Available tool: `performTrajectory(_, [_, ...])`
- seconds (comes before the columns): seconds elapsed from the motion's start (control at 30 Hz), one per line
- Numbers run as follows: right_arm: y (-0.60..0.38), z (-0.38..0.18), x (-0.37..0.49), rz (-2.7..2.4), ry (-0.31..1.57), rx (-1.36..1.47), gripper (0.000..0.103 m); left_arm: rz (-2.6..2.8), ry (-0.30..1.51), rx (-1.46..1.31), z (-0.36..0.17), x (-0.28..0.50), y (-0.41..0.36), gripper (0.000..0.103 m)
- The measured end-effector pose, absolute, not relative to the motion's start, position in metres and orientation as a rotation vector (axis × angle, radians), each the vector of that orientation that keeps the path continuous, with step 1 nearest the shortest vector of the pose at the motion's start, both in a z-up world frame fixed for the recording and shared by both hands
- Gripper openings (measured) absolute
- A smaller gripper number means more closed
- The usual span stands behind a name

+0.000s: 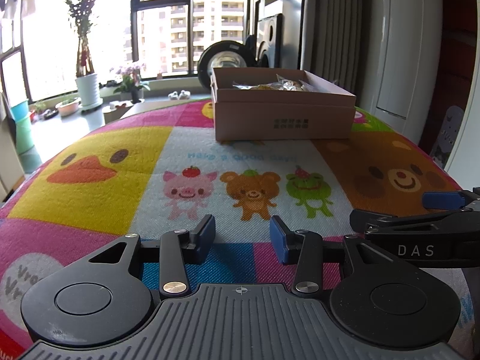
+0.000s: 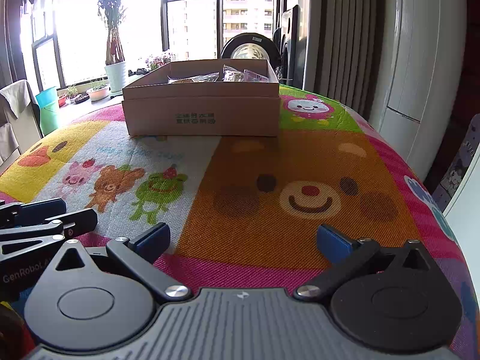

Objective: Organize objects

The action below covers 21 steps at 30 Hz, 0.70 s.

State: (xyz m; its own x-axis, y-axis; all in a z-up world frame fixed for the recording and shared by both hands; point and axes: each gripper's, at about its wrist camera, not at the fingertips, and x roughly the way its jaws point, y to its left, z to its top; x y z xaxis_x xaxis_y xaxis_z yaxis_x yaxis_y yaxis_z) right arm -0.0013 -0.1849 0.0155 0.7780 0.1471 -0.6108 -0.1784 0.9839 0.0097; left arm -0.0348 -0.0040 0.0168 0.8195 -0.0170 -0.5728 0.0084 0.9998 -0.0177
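Your left gripper (image 1: 242, 237) and right gripper (image 2: 244, 241) both gape empty, low over the mat (image 2: 270, 156). Wrapped snacks (image 2: 210, 77) sit in the cardboard box (image 2: 201, 114) at the far end; probably light and crinkly, so pinch a wrapper edge.

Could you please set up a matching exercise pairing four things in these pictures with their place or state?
Things:
1. brown cardboard box
2. crinkly plastic-wrapped packets
3. left gripper
4. right gripper

Places or states:
A. empty, jaws spread wide over the orange bear face
B. lying inside the open box
C. empty, jaws open over the blue and pink squares
D. standing at the far end of the colourful cartoon-animal cloth

Pairs: 1-D, 2-B, 3-C, 4-A
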Motion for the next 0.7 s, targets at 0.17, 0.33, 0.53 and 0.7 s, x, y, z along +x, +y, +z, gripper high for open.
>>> performTrajectory(0.17, [-0.1848,0.0156,-0.0016,0.176,0.656,-0.05,0.103,-0.017,0.61,-0.024,0.0173,-0.0357,-0.0022,0.046])
performTrajectory(0.33, [-0.1849,0.0157,-0.0018,0.176,0.656,-0.05,0.103,-0.016,0.61,-0.022,0.0173,-0.0361,-0.0021,0.046])
performTrajectory(0.53, [-0.1842,0.0158,-0.0022,0.175,0.656,-0.051,0.103,-0.019,0.61,-0.029,0.0179,-0.0358,-0.0022,0.046])
performTrajectory(0.7, [-0.1843,0.0158,-0.0022,0.175,0.656,-0.051,0.103,-0.018,0.611,-0.028,0.0181,-0.0364,-0.0032,0.046])
